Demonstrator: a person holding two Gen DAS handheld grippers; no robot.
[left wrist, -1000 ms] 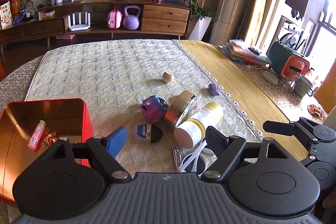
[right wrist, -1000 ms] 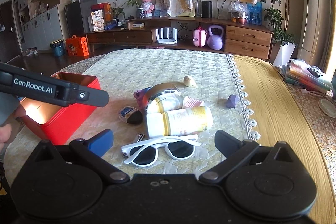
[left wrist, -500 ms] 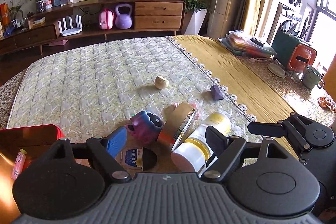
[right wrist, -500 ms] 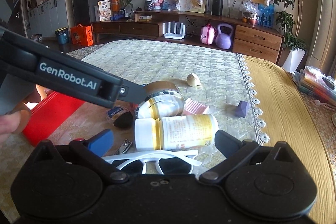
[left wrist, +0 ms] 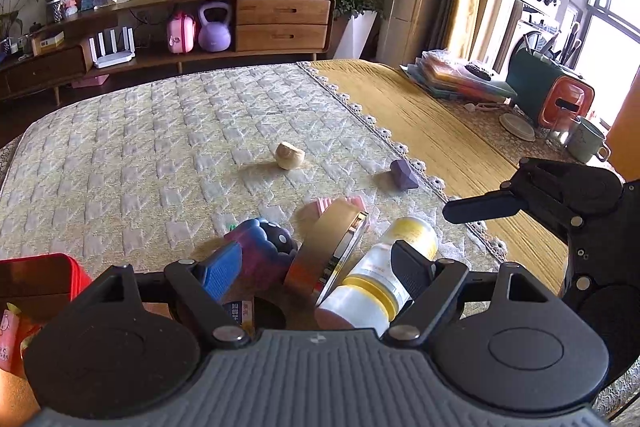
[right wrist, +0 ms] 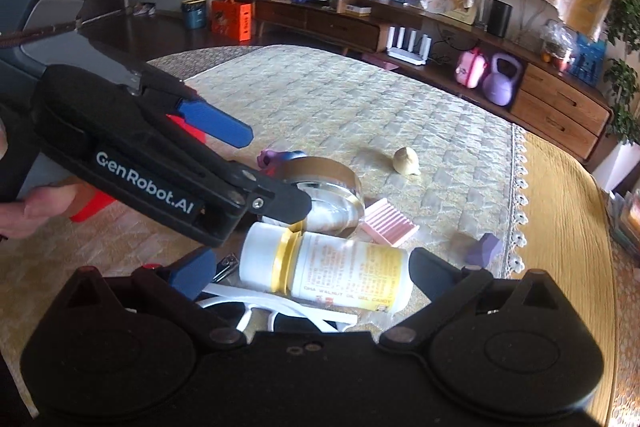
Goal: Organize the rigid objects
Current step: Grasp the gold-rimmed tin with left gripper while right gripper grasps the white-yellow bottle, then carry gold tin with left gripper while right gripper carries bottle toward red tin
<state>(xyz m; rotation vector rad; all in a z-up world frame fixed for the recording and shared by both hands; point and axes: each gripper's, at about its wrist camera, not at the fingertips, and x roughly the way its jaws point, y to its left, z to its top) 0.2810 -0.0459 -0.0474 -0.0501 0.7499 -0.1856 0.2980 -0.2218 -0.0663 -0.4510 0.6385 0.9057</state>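
Note:
A white and yellow bottle [right wrist: 332, 269] lies on its side on the quilted table cover; it also shows in the left wrist view [left wrist: 380, 275]. A round metal tin [left wrist: 328, 255] leans against a purple toy [left wrist: 264, 247]. White sunglasses [right wrist: 280, 311] lie under the bottle. My left gripper [left wrist: 316, 265] is open, its fingers either side of the toy, tin and bottle. My right gripper [right wrist: 308, 271] is open, with the bottle between its fingers. The red box [left wrist: 44, 275] is at the left.
A beige shell-like piece [left wrist: 289, 155], a purple block [left wrist: 403, 173] and a pink ridged piece [right wrist: 386, 223] lie on the cover. A small dark-ended packet [left wrist: 244, 311] lies under the left gripper. Books, a toaster and a mug [left wrist: 586, 143] stand at the far right.
Both grippers have moved forward and lower toward the pile. The red box has slid to the left edge of the left view. The bottle now lies between the right fingers.

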